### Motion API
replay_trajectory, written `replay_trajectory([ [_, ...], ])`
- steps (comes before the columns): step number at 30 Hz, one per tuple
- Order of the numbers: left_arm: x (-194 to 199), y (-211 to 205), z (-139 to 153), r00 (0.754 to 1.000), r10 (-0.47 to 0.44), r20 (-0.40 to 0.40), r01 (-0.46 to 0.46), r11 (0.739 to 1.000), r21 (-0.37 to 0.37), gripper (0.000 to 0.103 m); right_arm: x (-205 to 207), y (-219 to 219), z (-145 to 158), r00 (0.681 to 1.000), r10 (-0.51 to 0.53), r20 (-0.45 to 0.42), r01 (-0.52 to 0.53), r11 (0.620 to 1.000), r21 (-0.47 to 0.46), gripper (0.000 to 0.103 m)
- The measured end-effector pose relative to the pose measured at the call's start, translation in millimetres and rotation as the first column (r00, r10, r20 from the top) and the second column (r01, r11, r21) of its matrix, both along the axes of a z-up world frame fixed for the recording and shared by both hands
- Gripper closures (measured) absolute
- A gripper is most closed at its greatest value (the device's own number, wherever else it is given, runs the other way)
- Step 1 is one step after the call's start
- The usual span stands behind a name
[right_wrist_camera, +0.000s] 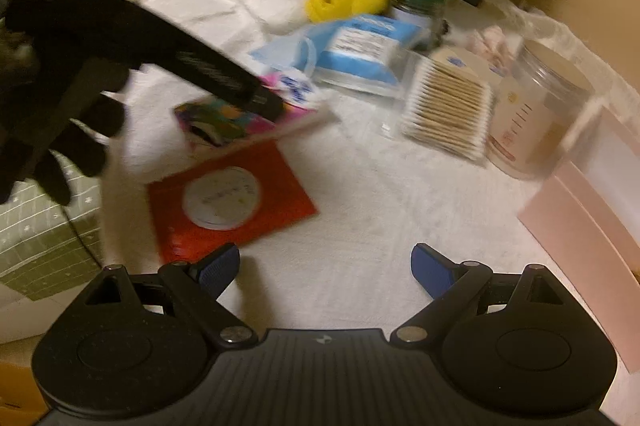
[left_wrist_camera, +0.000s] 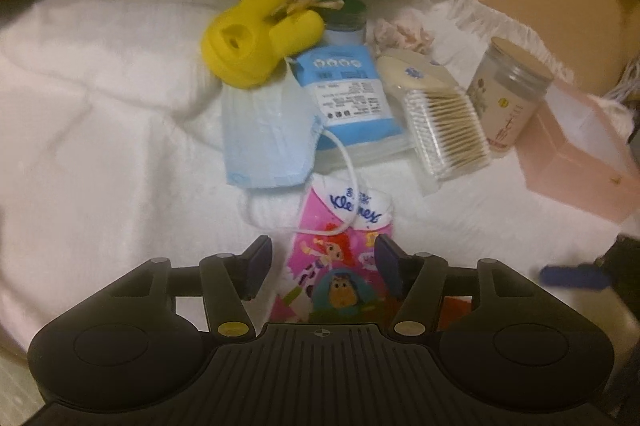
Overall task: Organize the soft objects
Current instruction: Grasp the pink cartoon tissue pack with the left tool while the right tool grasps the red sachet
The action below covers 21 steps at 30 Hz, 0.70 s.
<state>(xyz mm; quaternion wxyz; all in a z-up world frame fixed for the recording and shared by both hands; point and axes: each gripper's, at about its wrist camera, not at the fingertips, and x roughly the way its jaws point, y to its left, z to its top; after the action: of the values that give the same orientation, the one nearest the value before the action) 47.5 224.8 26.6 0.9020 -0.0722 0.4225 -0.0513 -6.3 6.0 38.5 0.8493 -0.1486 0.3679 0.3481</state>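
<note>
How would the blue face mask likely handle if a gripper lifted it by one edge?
The blue face mask looks like thin pleated fabric, so it would probably droop and fold. It seems very light. Its white ear loop trails over the Kleenex tissue pack, so it might snag or drag that pack.

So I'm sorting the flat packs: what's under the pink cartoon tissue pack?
The pink cartoon tissue pack partly overlaps a red packet with a round white label, which lies on the white cloth. Whatever sits beneath the pack's far end is hidden.
</note>
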Motion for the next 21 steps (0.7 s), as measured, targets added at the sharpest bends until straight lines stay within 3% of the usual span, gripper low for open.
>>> replay_trajectory([
  [2, 1, 4, -3, 1.0, -0.001, -0.026, 0.0, 0.999, -0.048, 0.04, -6, 13, 2, 1.0, 0.023, 0.008, -0.023, 1.0, 0.007, 0.01],
  [6, -12, 18, 6, 0.998, 0.067, -0.012, -0.068, 0.994, -0.086, 0.064, -13, 43, 2, 0.998, 0.046, 0.049, -0.048, 0.998, 0.042, 0.01],
  [10, -23, 36, 17, 0.989, 0.146, -0.008, -0.147, 0.986, -0.075, 0.073, -20, 63, -3, 0.99, 0.127, 0.059, -0.127, 0.992, -0.01, 0.01],
  [12, -28, 44, 20, 0.984, 0.176, 0.001, -0.175, 0.981, -0.08, 0.075, -27, 57, -4, 0.979, 0.147, 0.143, -0.139, 0.988, -0.067, 0.01],
  [16, -37, 56, 24, 0.976, 0.219, 0.014, -0.216, 0.97, -0.115, 0.076, -26, 33, -13, 0.939, 0.099, 0.329, -0.033, 0.979, -0.203, 0.01],
  [18, -41, 59, 24, 0.974, 0.224, 0.015, -0.22, 0.965, -0.145, 0.076, -11, 17, -11, 0.96, 0.054, 0.276, -0.002, 0.983, -0.184, 0.01],
  [21, -45, 59, 21, 0.975, 0.22, 0.011, -0.215, 0.961, -0.175, 0.077, 20, -2, -2, 0.998, -0.053, 0.02, 0.053, 0.998, -0.02, 0.01],
])
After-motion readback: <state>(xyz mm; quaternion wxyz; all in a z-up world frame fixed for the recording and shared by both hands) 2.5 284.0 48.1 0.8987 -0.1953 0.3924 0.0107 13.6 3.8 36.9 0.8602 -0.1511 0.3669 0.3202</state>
